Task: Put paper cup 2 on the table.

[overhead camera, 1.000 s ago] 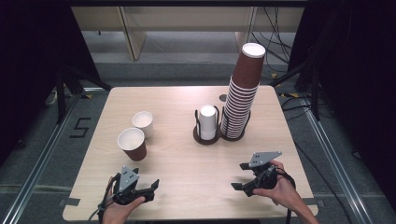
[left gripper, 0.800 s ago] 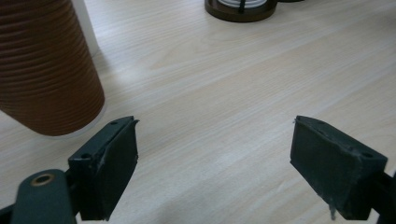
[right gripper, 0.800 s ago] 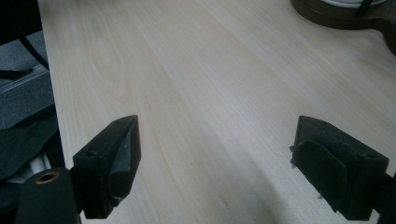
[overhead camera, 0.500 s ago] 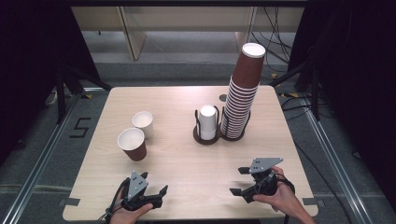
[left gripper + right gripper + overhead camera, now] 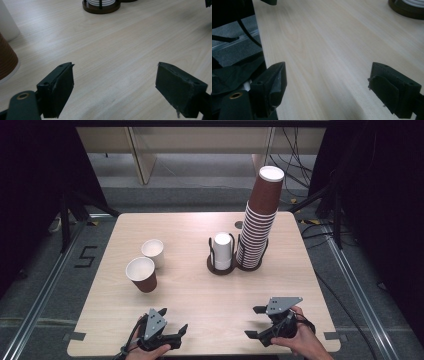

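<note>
Left gripper (image 5: 176, 336) lower now, brown cup (image 5: 141, 275) well ahead.

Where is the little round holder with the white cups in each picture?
High view: the white-cup holder stands mid-table, just left of the tall cup stack.
Left gripper view: the holder is at the top edge, near the middle.
Right gripper view: a dark base in the top right corner, probably the same holder.
Shared landmark: the pale wooden table.

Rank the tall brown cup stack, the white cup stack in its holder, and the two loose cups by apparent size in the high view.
1. Tall brown cup stack
2. White cup stack
3. Brown cup and white cup: too alike to rank.
</note>
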The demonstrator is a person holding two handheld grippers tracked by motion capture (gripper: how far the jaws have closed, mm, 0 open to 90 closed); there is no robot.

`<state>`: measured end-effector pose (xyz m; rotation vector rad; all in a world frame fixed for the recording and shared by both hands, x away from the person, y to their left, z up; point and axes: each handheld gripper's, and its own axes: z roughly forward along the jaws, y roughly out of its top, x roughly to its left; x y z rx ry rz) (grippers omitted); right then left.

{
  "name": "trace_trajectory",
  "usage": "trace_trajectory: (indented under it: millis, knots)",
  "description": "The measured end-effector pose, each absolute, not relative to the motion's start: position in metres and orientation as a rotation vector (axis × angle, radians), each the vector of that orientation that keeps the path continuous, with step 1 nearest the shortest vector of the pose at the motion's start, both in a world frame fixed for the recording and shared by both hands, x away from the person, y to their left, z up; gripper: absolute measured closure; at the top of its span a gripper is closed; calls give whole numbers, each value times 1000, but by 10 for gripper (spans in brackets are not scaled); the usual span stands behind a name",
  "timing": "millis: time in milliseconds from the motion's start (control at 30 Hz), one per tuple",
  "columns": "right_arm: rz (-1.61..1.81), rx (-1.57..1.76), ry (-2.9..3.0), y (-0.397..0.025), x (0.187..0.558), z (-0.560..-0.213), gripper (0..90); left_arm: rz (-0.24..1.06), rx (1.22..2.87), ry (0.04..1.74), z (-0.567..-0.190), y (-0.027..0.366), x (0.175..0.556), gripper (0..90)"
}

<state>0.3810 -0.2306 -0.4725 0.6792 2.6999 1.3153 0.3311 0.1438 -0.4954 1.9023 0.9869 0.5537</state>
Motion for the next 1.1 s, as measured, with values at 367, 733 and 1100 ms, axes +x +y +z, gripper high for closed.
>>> trace_trajectory:
  millis: [367, 733, 1100]
  knots:
    - [1291, 681, 2712, -235, 368, -480, 157, 515, 1937, 921, -501, 133, 321, 146]
    - [1266, 694, 2744, -235, 357, -488, 158, 483, 1954, 898, -503, 123, 311, 146]
    - [1246, 716, 2749, -236, 355, -490, 158, 474, 2001, 859, -505, 119, 310, 147]
